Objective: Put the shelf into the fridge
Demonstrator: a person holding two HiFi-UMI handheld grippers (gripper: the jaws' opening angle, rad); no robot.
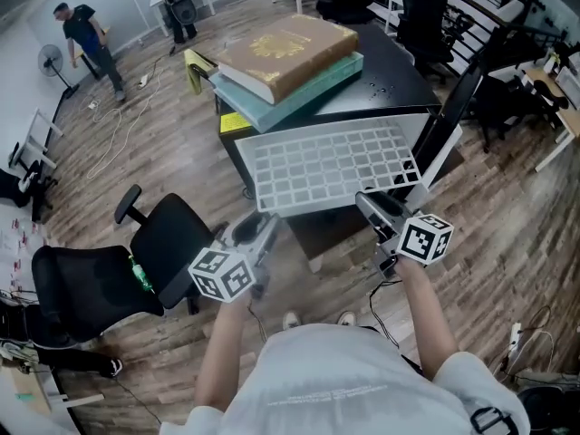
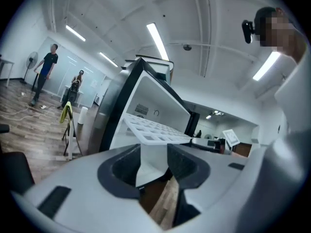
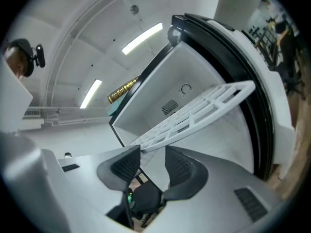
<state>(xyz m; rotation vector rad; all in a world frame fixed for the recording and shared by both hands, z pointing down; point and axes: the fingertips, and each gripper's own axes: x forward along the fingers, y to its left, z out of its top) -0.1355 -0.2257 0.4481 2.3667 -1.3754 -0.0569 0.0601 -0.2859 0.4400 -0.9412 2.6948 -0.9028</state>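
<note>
Left claw [image 1: 263,229] and right claw [image 1: 370,205] hang spread at the front edge of the shelf [image 1: 331,166], half inside the fridge [image 1: 385,80]; next, I'd judge, push it home level.

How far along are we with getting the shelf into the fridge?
Done: the fridge has its door open, and the shelf has its far end inside the cavity. In hand: nothing is gripped; the left gripper and right gripper sit at its front edge, jaws apart. Left: much of the shelf juts out, so it needs pushing in and seating.
</note>
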